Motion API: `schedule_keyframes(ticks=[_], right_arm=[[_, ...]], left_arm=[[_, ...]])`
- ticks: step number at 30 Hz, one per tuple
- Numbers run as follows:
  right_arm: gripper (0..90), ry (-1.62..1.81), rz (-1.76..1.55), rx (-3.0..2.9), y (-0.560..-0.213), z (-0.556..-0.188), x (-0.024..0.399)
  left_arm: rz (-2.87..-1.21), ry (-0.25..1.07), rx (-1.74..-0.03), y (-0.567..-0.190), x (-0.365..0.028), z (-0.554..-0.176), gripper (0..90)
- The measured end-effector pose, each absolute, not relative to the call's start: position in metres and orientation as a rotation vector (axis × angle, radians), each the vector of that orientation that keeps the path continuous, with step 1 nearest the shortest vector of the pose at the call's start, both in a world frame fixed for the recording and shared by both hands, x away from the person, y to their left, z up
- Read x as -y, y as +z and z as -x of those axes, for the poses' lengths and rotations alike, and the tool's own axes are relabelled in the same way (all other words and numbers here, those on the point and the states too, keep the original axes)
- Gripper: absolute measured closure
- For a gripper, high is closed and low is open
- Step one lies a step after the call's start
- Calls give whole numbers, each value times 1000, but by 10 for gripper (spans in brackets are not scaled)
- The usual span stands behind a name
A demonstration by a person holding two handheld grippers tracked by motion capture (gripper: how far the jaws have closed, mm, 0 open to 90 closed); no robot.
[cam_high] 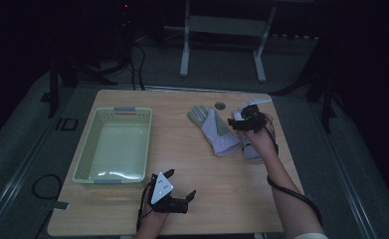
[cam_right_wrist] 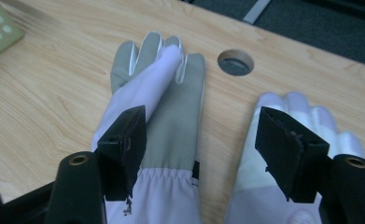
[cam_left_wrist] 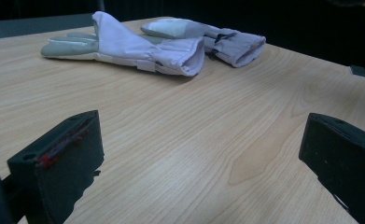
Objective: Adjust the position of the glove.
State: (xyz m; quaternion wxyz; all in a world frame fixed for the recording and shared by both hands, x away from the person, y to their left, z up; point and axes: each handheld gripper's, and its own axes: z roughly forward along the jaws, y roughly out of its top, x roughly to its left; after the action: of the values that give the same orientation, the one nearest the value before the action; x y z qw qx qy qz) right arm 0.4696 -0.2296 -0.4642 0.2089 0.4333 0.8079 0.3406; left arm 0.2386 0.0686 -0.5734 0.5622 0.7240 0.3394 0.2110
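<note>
Right gripper [cam_right_wrist: 201, 140], jaws apart, is hovering over two lavender fabric gloves [cam_right_wrist: 164, 121] with grey palms; left gripper [cam_left_wrist: 199, 154], jaws apart, is resting above the woodgrain counter [cam_left_wrist: 180, 135].

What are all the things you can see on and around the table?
gloves: two, pale lilac with grey palms, side by side on the right of the table.
basket: one, pale green, perforated walls, left of the table, nothing inside.
table: one, light wood.
round hole: one, dark, in the tabletop beyond the gloves.
metal frame: one, grey, on the floor behind the table.
left gripper: one, black, near edge of the table, jaws open over bare wood.
right gripper: one, black, above the gloves, jaws open.
</note>
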Motion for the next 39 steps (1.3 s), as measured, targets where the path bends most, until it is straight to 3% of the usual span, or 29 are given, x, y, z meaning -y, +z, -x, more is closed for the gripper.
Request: schedule_keyframes(ticks=[18,26,27,28,31,39], right_arm=[[436,800,-1167,-2385,-522,-503,188],[573,836,-1221,-2435,-542,-509,193],[707,810,-1175,-2448,-541,-507,189],[761,791,-1162,-2448,-541,-506,186],[828,765,-1180,-2434,-539,-504,181],[867,937,-1347,-2319,-515,-491,177]], left_arm=[[-1711,505,-796,-573,-68,-237,1],[-1708,514,-797,-573,-68,-237,1],[-1708,516,-796,-573,-68,-237,1],[-1709,520,-798,-573,-68,-236,1],[-1710,519,-799,-573,-69,-236,1],[-1714,522,-792,-573,-68,-235,1]])
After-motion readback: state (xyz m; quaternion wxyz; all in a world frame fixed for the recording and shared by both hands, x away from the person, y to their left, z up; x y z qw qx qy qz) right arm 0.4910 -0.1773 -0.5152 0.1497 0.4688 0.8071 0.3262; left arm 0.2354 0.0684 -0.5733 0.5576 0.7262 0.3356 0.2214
